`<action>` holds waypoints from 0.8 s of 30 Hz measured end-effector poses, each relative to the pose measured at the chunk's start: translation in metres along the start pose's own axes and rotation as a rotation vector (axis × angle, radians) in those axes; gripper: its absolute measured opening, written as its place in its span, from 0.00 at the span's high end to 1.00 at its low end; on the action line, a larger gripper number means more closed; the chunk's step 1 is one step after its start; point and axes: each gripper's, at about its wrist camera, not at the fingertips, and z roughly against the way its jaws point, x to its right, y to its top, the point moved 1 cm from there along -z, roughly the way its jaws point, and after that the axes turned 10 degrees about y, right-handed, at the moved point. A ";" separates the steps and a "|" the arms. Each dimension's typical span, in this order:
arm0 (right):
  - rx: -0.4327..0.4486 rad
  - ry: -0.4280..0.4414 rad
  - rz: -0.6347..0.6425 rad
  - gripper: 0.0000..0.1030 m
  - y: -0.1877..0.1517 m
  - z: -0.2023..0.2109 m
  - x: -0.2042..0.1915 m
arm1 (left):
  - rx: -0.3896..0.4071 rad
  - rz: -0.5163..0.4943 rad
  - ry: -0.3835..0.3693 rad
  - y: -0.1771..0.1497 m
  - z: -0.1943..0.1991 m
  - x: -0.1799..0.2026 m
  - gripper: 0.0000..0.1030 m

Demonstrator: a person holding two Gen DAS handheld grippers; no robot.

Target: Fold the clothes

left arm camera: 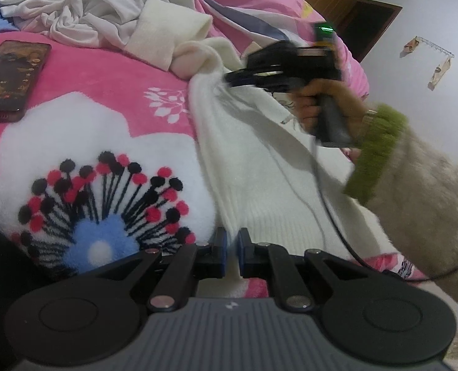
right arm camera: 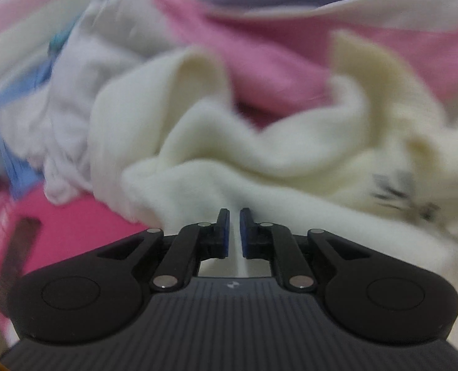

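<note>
From the left wrist, the left gripper [left arm camera: 232, 249] is clamped on the hem of the white sweater [left arm camera: 259, 167] lying across the pink blanket [left arm camera: 105, 74]. From the right wrist, the right gripper [right arm camera: 234, 232], nearly closed, pinches a ridge of sweater [right arm camera: 229, 160].

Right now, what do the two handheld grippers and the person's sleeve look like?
Both the left gripper and the right gripper have black linkage arms with silver rivets, blue pads on the fingers, round black side discs and a ribbed grey body with a small logo. A thin black cable trails from the right one. The sleeve is fuzzy beige with a green cuff.
</note>
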 end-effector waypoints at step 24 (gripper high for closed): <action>-0.063 0.003 0.707 0.64 -0.253 0.194 -0.097 | -0.080 0.004 0.102 0.018 -0.002 0.021 0.81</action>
